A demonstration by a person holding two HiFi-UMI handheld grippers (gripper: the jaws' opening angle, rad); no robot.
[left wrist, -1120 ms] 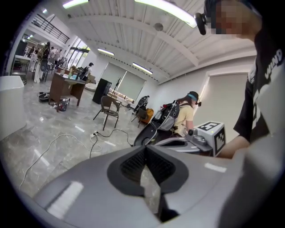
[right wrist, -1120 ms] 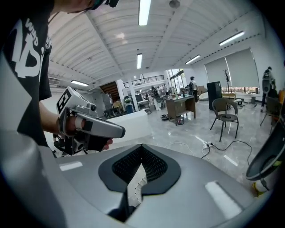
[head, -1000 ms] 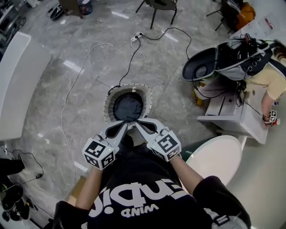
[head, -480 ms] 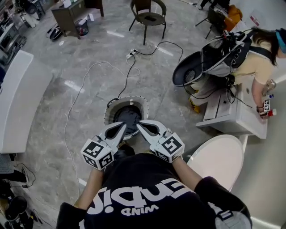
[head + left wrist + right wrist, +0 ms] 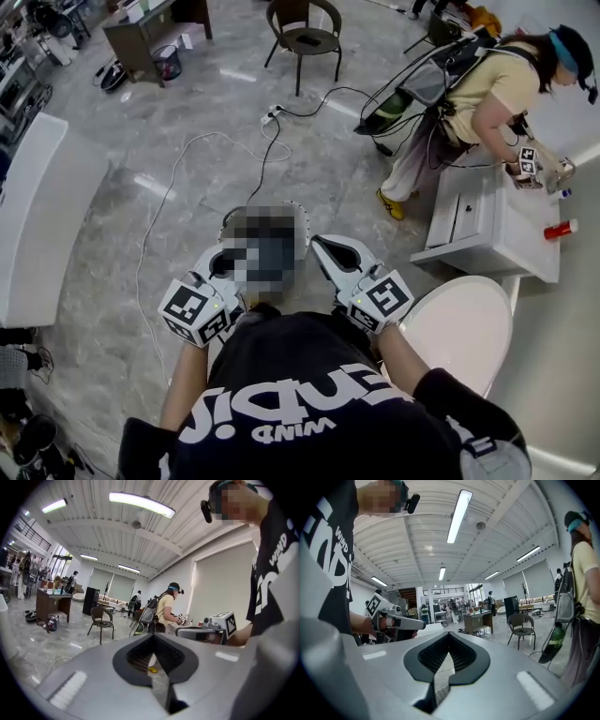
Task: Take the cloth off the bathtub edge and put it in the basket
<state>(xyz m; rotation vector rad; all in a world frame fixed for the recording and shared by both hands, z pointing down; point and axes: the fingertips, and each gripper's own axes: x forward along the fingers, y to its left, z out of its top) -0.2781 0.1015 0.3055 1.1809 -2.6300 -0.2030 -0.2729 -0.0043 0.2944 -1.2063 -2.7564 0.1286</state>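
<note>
A dark chair (image 5: 305, 37) stands at top centre, a white power strip (image 5: 272, 114) below it. Upper right, a person (image 5: 487, 89) in yellow bends over a white cabinet (image 5: 487, 225) bearing a red container (image 5: 561, 229).

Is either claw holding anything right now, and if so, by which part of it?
Nothing is held. The grey left claw and the grey right claw are both shut, with nothing caught between them.

Left gripper (image 5: 223, 265): lifting clear of the basket (image 5: 226, 228), drawing off leftward.
Right gripper (image 5: 321, 246): rising, swinging out rightward; the two tips are parting.
Person in yellow (image 5: 487, 94): straightening up, far beyond the right gripper.
</note>
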